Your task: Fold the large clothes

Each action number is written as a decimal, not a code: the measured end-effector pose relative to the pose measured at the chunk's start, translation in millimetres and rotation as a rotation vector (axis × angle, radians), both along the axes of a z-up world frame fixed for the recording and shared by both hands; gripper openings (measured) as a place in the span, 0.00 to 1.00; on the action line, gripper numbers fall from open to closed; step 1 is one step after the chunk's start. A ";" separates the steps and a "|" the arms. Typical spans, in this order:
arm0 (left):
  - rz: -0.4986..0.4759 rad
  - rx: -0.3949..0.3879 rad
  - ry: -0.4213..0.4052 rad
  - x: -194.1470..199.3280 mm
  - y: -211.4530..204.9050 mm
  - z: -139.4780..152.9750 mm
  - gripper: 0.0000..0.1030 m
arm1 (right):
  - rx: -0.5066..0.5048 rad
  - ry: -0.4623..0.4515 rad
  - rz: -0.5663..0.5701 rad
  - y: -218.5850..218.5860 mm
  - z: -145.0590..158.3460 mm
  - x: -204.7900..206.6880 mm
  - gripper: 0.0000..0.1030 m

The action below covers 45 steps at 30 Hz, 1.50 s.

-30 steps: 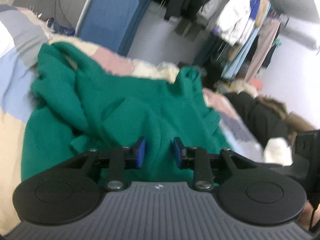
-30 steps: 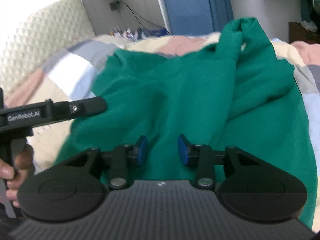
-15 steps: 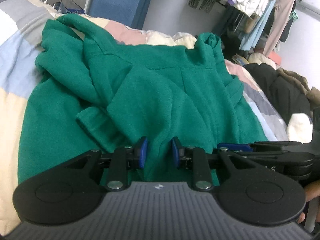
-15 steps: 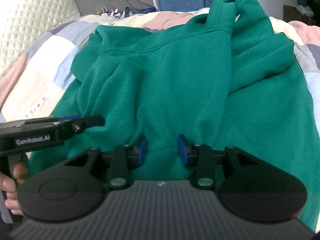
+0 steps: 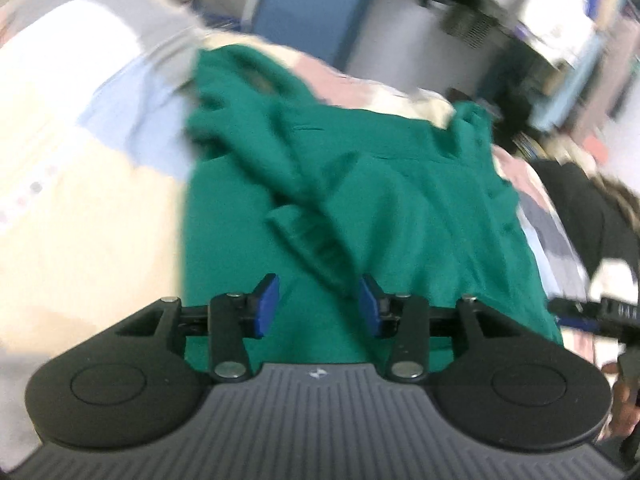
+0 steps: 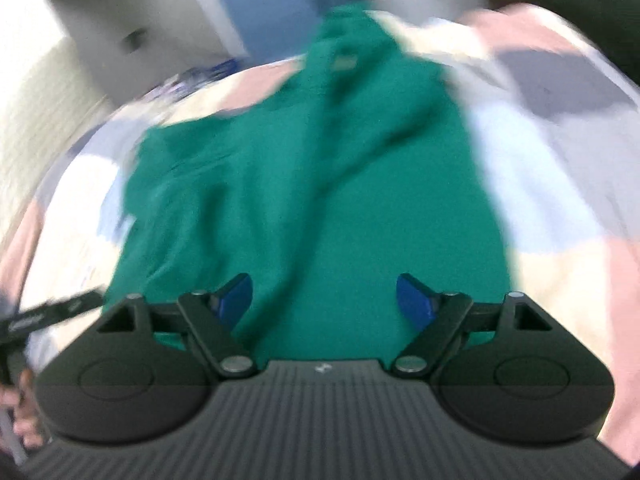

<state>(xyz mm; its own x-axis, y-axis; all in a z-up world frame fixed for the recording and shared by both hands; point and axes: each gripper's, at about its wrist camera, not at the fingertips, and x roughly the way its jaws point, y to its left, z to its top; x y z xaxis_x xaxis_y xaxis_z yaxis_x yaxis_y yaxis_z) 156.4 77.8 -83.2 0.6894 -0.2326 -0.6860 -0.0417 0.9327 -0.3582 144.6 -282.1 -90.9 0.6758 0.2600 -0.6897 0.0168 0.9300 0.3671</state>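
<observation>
A large green hooded sweatshirt (image 5: pixel 400 208) lies crumpled on a patchwork bedspread (image 5: pixel 80 208); it also shows in the right wrist view (image 6: pixel 304 200). My left gripper (image 5: pixel 318 306) is open and empty just above its near hem, with a folded sleeve cuff (image 5: pixel 304 236) lying in front of the fingers. My right gripper (image 6: pixel 324 300) is open wide and empty above the near hem. Both views are blurred by motion.
The bedspread (image 6: pixel 560 160) extends on both sides of the garment. A blue panel (image 5: pixel 312 12) and a rack of hanging clothes (image 5: pixel 560 28) stand behind the bed. Dark clothing (image 5: pixel 588 216) is piled at the right. The other gripper shows at each view's edge (image 5: pixel 600 314) (image 6: pixel 52 312).
Both grippers have opened, the right one widest, and let go of the green fabric. Both cameras are swinging, so the views have blurred and shifted.
</observation>
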 end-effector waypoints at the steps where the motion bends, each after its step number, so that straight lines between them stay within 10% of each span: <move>1: 0.033 -0.013 0.023 -2.9 8.4 -1.4 0.49 | 0.003 0.016 -0.049 -10.0 -2.0 -2.2 0.79; 9: 0.232 -0.096 0.191 -14.8 54.1 -35.5 0.52 | 0.263 0.234 -0.299 -71.7 -43.3 2.0 0.80; 22: 0.272 -0.277 0.255 -24.3 69.4 -64.0 0.52 | 0.254 0.262 -0.391 -88.2 -50.8 0.3 0.78; 31: 0.299 -0.342 0.278 -25.5 72.1 -70.0 0.57 | 0.487 0.270 -0.265 -87.0 -53.5 -5.4 0.83; 37: 0.257 -0.550 0.260 -31.4 76.2 -74.5 0.61 | 0.538 0.128 -0.095 -68.5 -30.6 -6.0 0.83; 45: 0.164 -0.480 0.331 -27.1 51.3 -80.3 0.62 | 0.465 0.200 -0.077 -56.1 -38.0 -2.5 0.83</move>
